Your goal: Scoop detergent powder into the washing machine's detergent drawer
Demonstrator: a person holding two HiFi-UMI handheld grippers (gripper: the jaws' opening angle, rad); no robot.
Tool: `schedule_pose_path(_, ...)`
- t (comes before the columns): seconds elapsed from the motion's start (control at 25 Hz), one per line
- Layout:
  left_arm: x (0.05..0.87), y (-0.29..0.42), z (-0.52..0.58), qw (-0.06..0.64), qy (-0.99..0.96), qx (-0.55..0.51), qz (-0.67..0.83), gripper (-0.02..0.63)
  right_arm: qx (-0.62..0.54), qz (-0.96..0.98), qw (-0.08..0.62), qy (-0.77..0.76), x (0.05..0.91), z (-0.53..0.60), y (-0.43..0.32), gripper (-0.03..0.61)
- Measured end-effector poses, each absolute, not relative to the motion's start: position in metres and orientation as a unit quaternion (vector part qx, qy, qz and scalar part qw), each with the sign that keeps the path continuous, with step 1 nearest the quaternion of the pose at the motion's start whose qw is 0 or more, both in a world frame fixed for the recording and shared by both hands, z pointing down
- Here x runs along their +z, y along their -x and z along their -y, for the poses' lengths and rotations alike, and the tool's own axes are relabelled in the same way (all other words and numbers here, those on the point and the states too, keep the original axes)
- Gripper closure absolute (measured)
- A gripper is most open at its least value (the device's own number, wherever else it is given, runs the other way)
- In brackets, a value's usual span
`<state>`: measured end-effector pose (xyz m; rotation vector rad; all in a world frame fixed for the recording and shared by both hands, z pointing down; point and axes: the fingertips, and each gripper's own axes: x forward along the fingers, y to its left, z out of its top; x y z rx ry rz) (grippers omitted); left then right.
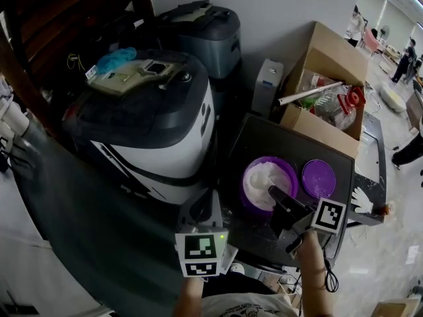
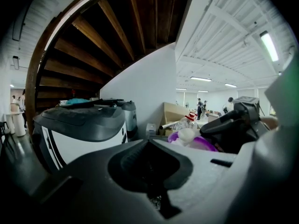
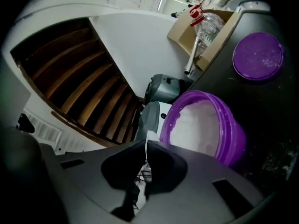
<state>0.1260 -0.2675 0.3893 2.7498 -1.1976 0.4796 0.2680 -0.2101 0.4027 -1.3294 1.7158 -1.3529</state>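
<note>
Detergent powder (image 1: 260,179), white and heaped, sits in a round purple plastic tub (image 1: 245,198) on the dark table (image 1: 264,134) at the right of the head view, with the flat purple lid (image 1: 318,177) off and lying just right of it. The right gripper (image 1: 273,191) reaches over the tub's near rim. The left gripper (image 1: 198,209) hangs between the tub and the white washing machine with a dark grey lid (image 1: 152,131) at left. No open detergent drawer can be made out, nor any powder on the machine. In the left gripper view, the left gripper (image 2: 148,143) has its jaws together with nothing between them, facing the machine (image 2: 79,125). In the right gripper view, the right gripper (image 3: 145,146) is clamped on a thin white strip (image 3: 148,137), probably a scoop handle, beside the powder (image 3: 196,125). Assessment: tub opened and the scoop apparently in hand. Carrying powder to the machine and tipping it in are outstanding.
</note>
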Motion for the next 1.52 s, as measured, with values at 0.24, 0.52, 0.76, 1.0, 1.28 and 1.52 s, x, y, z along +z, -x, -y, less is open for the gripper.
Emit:
schedule_pose_path(0.24, 0.384, -0.124, 0.268, 0.052, -0.901, 0.148, 0.404, 0.612, -0.517, -0.615, 0.375, 0.462, 0.403, 0.213, -0.260, 0.557)
schedule_pose_path(0.52, 0.376, -0.118, 0.262, 0.045, -0.897, 0.143, 0.415, 0.612, -0.527, -0.604, 0.412, 0.433, 0.402, 0.206, -0.256, 0.557)
schedule_pose_path(0.76, 0.374, -0.102, 0.251, 0.045, -0.886, 0.141, 0.439, 0.612, -0.514, -0.635, 0.395, 0.420, 0.387, 0.200, -0.244, 0.557)
schedule_pose_path(1.0, 0.371, -0.075, 0.235, 0.047, -0.868, 0.134, 0.476, 0.612, -0.511, -0.664, 0.370, 0.401, 0.376, 0.192, -0.224, 0.557)
schedule_pose_path(1.28, 0.371, -0.041, 0.210, 0.051, -0.843, 0.135, 0.518, 0.612, -0.526, -0.685, 0.344, 0.368, 0.374, 0.181, -0.193, 0.557)
schedule_pose_path(1.52, 0.373, -0.011, 0.189, 0.054, -0.822, 0.136, 0.550, 0.612, -0.532, -0.703, 0.315, 0.351, 0.378, 0.171, -0.167, 0.557)
